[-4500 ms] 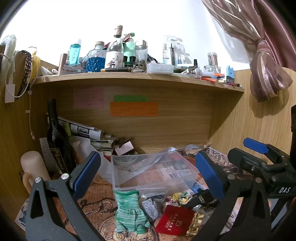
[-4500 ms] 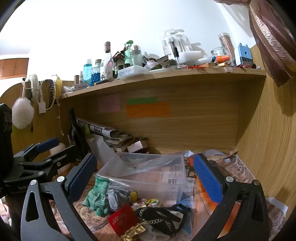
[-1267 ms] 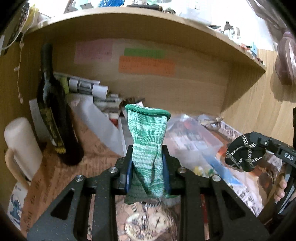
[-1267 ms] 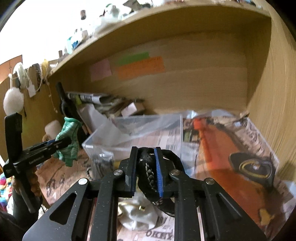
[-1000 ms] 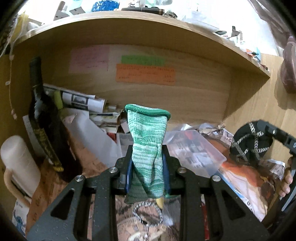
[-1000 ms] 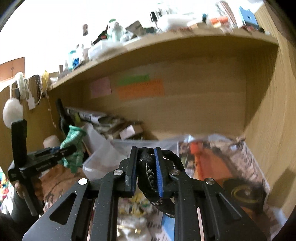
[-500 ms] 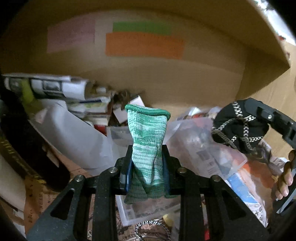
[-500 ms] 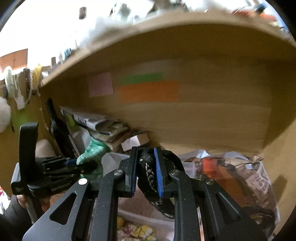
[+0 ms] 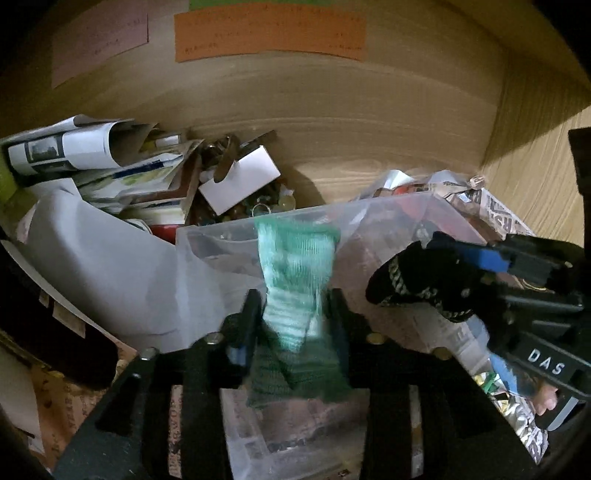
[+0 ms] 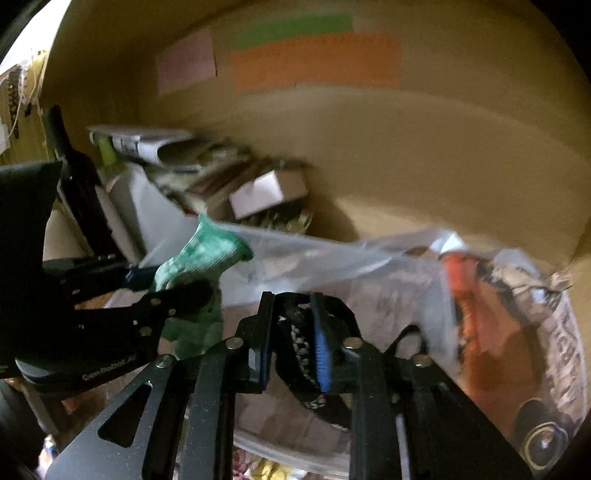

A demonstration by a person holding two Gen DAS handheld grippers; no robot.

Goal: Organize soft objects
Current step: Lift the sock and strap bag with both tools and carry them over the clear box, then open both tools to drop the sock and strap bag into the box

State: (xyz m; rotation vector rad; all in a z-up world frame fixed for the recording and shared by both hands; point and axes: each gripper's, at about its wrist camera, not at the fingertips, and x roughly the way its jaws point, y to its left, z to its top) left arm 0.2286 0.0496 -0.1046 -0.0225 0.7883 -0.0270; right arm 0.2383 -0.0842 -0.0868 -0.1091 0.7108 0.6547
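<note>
My left gripper (image 9: 293, 321) is shut on a green striped sock (image 9: 295, 280) and holds it over the clear plastic box (image 9: 207, 240). The sock also shows in the right wrist view (image 10: 201, 258), at the box's left rim. My right gripper (image 10: 293, 332) is shut on a black fabric piece with white stitching (image 10: 301, 354), held over the same clear box (image 10: 332, 258). In the left wrist view that black piece (image 9: 417, 284) hangs from the right gripper above the box's right half. Both views are motion-blurred.
A dark wine bottle (image 10: 79, 177) stands at the left. Rolled newspapers (image 9: 74, 147), a white carton (image 9: 240, 179) and a white sheet (image 9: 99, 269) lie behind and left of the box. Newspaper (image 10: 517, 350) covers the desk at right. Wooden back wall with coloured notes (image 9: 269, 29).
Both grippers have moved forward and down under the shelf, bringing the green sock and the black piece over the clear box. Both stay shut on their loads.
</note>
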